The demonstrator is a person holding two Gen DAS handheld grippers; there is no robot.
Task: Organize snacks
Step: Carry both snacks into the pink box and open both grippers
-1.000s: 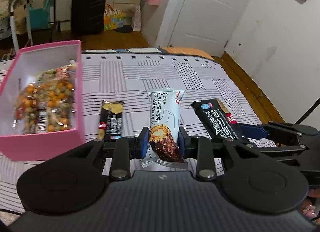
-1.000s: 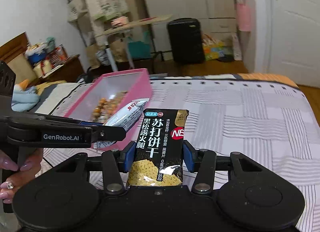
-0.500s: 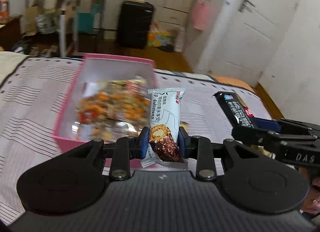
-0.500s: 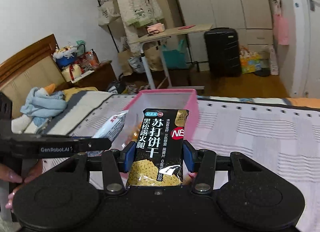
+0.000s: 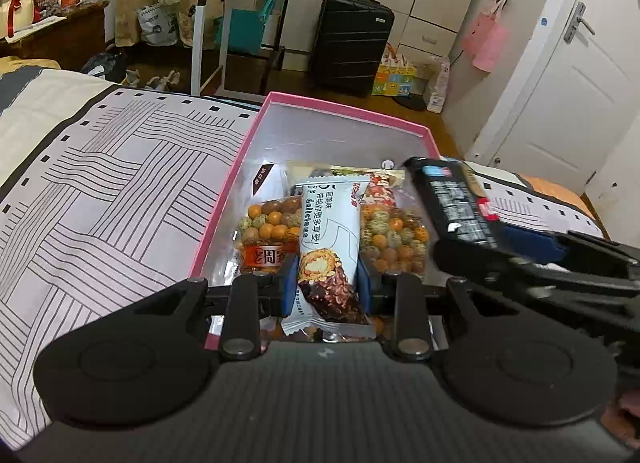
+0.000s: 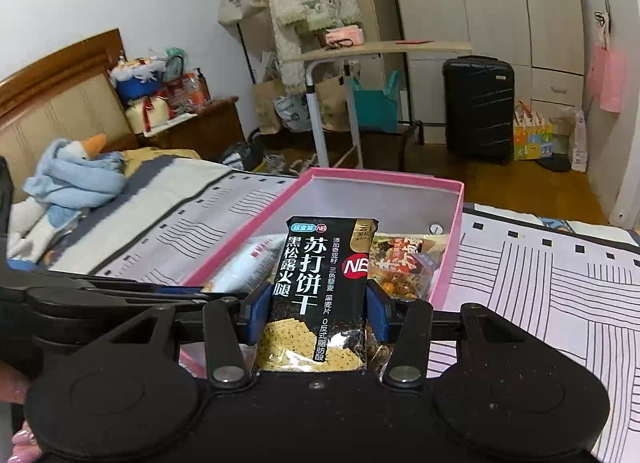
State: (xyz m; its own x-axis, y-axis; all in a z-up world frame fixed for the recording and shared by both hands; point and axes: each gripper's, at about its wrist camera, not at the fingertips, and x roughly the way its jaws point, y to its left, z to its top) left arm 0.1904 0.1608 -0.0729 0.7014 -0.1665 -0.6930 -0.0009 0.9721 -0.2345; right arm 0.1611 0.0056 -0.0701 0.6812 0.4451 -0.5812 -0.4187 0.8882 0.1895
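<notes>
Your left gripper [image 5: 327, 287] pinches a glossy white chocolate-bar wrapper [image 5: 327, 239]; your right gripper [image 6: 316, 313] clamps a flat black soda-cracker packet [image 6: 320, 295] above the pink box [image 6: 450, 247].

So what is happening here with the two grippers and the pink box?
A person is sorting snacks into the pink box on the bed. The left gripper is shut on a white chocolate-bar packet, held over the box. The right gripper is shut on a black soda-cracker packet, also held above the box. Neither packet is released yet. Inside the box already lies a bag of coated peanuts.
</notes>
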